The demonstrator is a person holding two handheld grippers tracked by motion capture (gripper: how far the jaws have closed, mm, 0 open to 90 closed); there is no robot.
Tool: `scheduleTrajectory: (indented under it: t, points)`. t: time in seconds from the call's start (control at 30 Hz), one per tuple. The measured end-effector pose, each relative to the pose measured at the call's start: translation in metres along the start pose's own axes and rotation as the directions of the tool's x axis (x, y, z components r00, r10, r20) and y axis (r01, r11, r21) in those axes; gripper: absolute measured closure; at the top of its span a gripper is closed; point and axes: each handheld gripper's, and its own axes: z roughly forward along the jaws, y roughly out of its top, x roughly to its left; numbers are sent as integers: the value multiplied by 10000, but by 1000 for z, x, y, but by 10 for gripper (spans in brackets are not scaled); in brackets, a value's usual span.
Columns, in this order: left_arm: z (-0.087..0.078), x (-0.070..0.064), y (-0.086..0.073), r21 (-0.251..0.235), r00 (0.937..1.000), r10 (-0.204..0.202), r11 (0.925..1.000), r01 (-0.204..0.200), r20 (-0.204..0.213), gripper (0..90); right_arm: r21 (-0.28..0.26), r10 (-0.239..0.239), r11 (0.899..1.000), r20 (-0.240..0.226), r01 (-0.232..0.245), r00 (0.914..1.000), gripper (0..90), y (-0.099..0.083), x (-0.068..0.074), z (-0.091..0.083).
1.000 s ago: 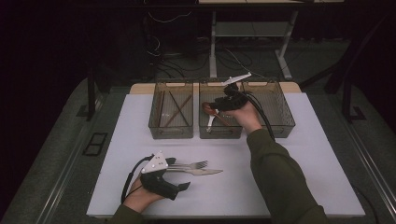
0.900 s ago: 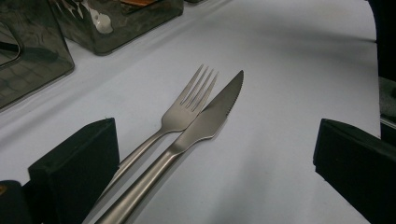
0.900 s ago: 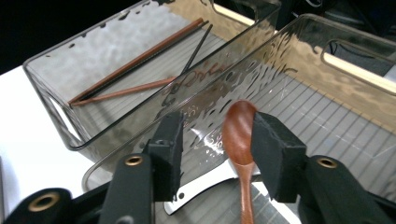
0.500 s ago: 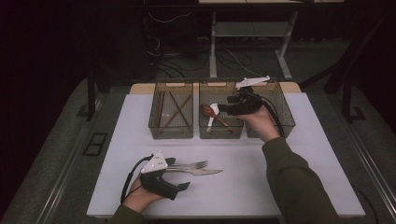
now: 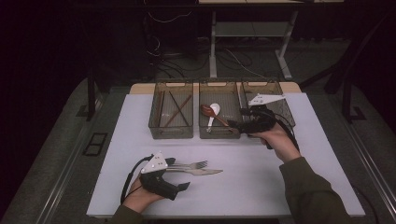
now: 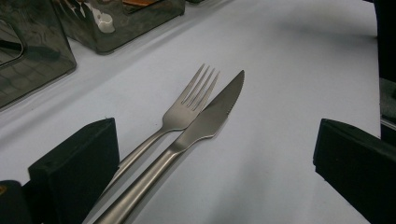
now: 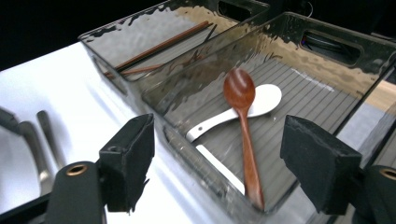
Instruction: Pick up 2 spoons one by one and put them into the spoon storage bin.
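A steel fork (image 5: 195,164) and knife (image 5: 205,171) lie side by side on the white table. Their handles run between the jaws of my left gripper (image 5: 178,173), which is open around them. In the left gripper view the fork (image 6: 187,107) and knife (image 6: 210,116) point away from the left gripper (image 6: 215,158). My right gripper (image 5: 236,125) is open and empty at the near right corner of the middle bin (image 5: 219,135). In the right gripper view a wooden spoon (image 7: 243,121) lies across a white spoon (image 7: 254,107) in that bin, beyond the right gripper (image 7: 223,161).
Three clear bins stand in a row at the back of the table. The left bin (image 5: 170,135) holds chopsticks (image 5: 175,109). The right bin (image 5: 286,109) is behind my right hand. Cables and desk legs lie on the floor beyond the table.
My right gripper has drawn back from above the middle bin toward its near right corner and come lower. Both spoons stay in the bin. The left gripper has not moved.
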Motion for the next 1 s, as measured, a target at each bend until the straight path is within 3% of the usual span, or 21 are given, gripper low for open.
scheduleTrajectory:
  t: [0.2,0.7,1.0]
  points:
    - [0,0,1,42,10000,33,10000,-32,-23,0,-289,185,9994,-246,-192,9995,225,-25,5,-18]
    - [-1,-1,1,5,10000,45,10000,-45,-60,0,-515,797,9956,130,-789,9967,190,-97,8,-57]
    - [-1,-2,1,32,9999,77,10000,-77,-120,0,-647,1060,9923,79,-1053,9943,184,-129,13,-78]
